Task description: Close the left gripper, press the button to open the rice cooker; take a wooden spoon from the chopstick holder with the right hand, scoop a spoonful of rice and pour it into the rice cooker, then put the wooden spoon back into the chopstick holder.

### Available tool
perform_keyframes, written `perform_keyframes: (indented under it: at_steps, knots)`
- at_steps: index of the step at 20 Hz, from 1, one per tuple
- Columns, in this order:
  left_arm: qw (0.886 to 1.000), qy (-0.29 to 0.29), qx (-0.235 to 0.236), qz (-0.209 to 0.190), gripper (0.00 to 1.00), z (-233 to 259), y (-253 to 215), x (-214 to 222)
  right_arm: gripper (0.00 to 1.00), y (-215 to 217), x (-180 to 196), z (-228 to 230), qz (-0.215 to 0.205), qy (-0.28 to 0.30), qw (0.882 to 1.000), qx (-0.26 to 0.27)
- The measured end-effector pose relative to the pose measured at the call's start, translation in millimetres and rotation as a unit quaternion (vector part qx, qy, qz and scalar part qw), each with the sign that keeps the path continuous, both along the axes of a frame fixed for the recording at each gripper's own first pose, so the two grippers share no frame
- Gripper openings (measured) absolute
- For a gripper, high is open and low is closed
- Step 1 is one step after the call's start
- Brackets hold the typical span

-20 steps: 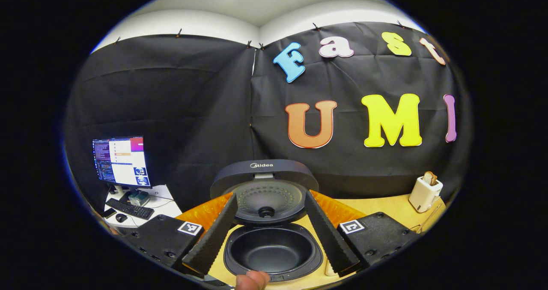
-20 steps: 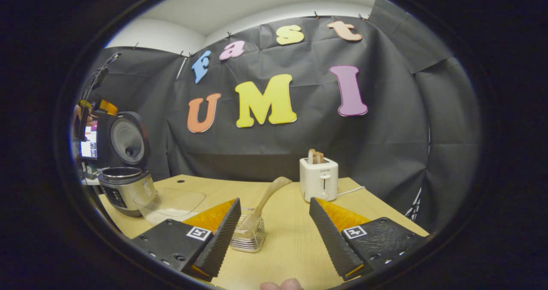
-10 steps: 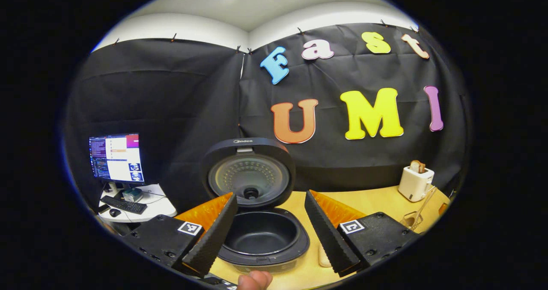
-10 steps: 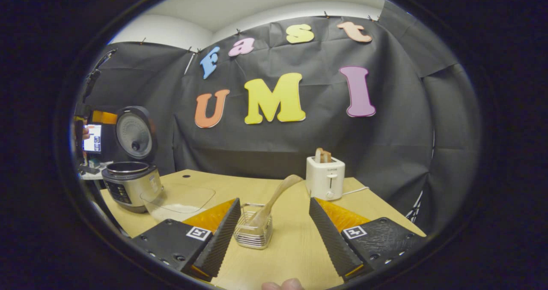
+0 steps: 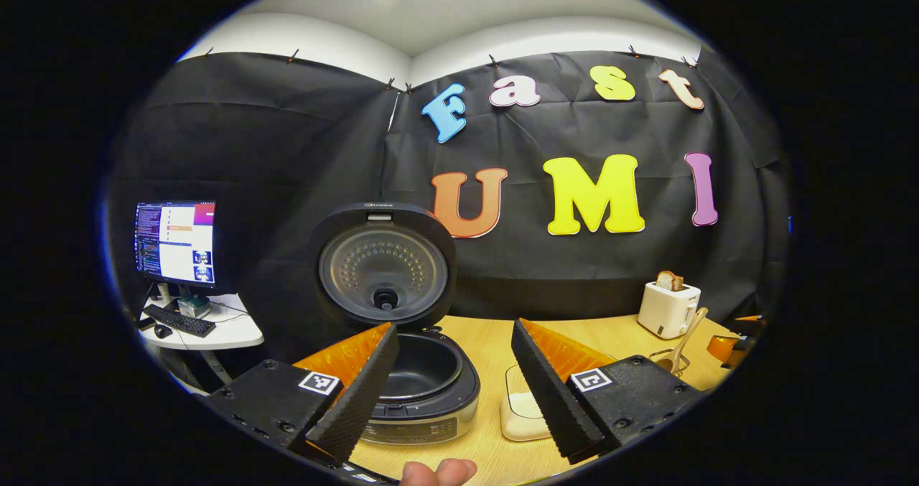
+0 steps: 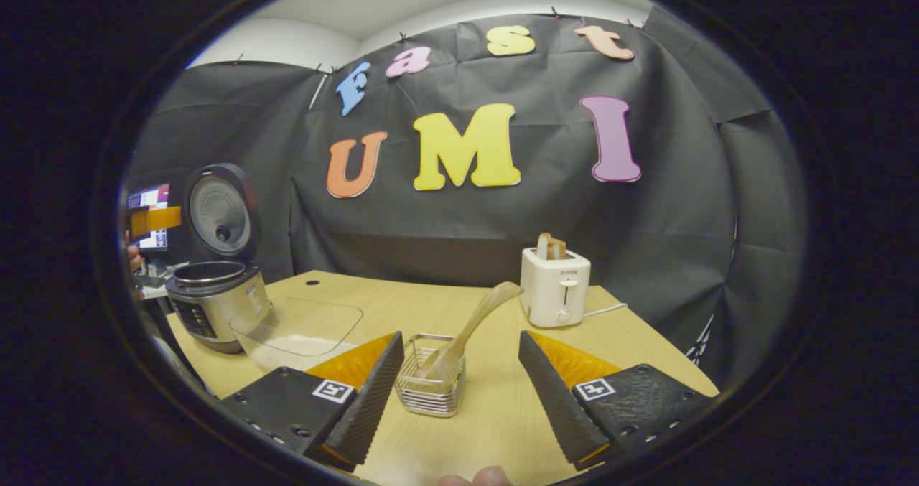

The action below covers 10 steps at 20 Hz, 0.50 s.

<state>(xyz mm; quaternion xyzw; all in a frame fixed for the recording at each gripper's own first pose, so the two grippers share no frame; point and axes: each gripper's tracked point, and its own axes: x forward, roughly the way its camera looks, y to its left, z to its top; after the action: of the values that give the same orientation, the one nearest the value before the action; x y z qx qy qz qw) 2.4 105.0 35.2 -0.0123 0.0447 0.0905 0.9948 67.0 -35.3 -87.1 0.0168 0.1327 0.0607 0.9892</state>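
Two grippers are mine, and both have the jaws wide with nothing between them. My left gripper (image 5: 459,400) hangs above the near table edge, level, facing the cooker (image 5: 420,385), which stands just ahead, a little to the left, with its lid (image 5: 384,263) upright and the pot bare. My right gripper (image 6: 459,400) is low over the table (image 6: 502,414) and looks at the holder (image 6: 431,385), near its left finger. The spoon (image 6: 474,324) stands in the holder and leans to the right. Left of the holder sits a clear rice container (image 6: 301,332), beside the cooker. The toaster (image 6: 556,288) stands far right. A monitor (image 5: 174,245) glows at far left.
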Motion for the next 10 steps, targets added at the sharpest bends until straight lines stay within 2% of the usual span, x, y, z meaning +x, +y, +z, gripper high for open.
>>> perform_keyframes:
  at_steps: [2, 4, 5, 6, 8, 9, 10]
  knots:
    - [1.0, 0.0, -0.01, -0.005, 1.0, -8, -1, -3, 0.95, 2, 13, -5, -0.005, 0.009, 1.0, 0.0]
    - [1.0, 0.003, -0.001, -0.004, 1.0, -13, 7, -7, 0.96, 6, 25, -14, -0.011, 0.025, 1.0, -0.001]
    - [1.0, 0.005, 0.005, -0.011, 1.0, -15, 7, -7, 0.92, 9, 30, -16, -0.011, 0.028, 1.0, -0.002]
    - [1.0, 0.006, 0.011, -0.011, 1.0, -17, 10, -8, 0.96, 12, 36, -17, -0.012, 0.027, 1.0, -0.005]
    - [1.0, 0.003, 0.017, -0.008, 1.0, -19, 15, -12, 0.96, 13, 47, -21, -0.017, 0.031, 0.999, -0.003]
    - [1.0, 0.0, 0.018, -0.009, 1.0, -19, 15, -13, 0.92, 13, 55, -26, -0.02, 0.035, 0.999, 0.001]
    - [1.0, -0.001, 0.021, -0.012, 1.0, -18, 15, -13, 0.95, 11, 63, -30, -0.026, 0.038, 0.999, -0.001]
